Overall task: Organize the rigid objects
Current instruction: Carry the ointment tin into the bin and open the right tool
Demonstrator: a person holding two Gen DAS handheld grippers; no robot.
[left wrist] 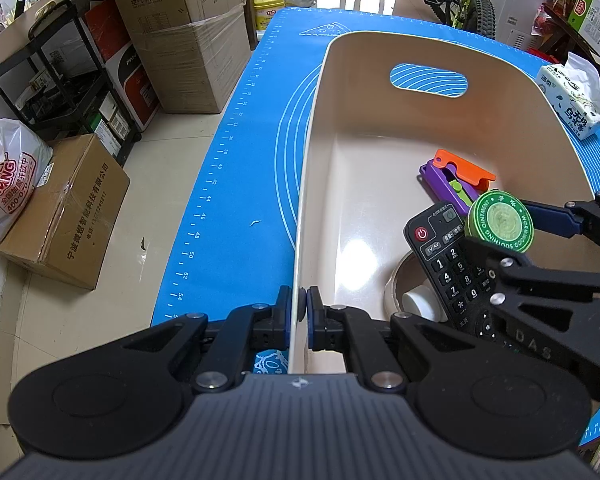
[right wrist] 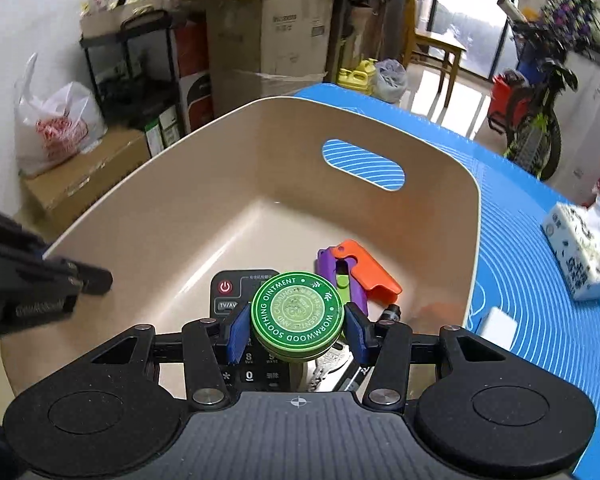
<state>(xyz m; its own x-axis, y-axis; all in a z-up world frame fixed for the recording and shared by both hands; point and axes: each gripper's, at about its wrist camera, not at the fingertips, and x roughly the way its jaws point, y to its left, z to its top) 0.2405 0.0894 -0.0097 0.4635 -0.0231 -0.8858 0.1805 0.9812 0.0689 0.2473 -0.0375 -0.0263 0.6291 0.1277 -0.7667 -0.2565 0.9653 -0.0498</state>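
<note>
A: Left wrist view. What do your left jaws hold?

B: My left gripper (left wrist: 299, 311) is pinched on the near wall of the bin (left wrist: 380, 80), one pad outside, one inside. The bin stands on the blue mat (left wrist: 236, 184) that covers the bench.

A: Contents of the bin?

B: A remote (left wrist: 444, 256) leaning at the near right. A purple and orange toy (left wrist: 456, 176) on the floor beyond it. Something round and white (left wrist: 416, 300) partly under the remote; cannot tell what. My right gripper (left wrist: 500, 226) comes in from the right and holds a green tin (left wrist: 499, 222) on edge above the remote.

A: Outside the bin?

B: A tissue pack (left wrist: 572, 100) on the mat at far right. Cartons and a black rack on the floor to the left.

A: Right wrist view.

B: My right gripper (right wrist: 297, 326) has both blue pads pressed on the sides of the tin (right wrist: 297, 314), lid facing the camera, green with a ring of white lettering. The tin is inside the bin (right wrist: 440, 184), over the remote (right wrist: 236, 292). The toy (right wrist: 360, 272) lies just beyond. Keys show under the tin, partly hidden. The left gripper's arm is at the left edge, blurred. The tissue pack (right wrist: 580, 248) sits on the mat (right wrist: 540, 320) to the right.
</note>
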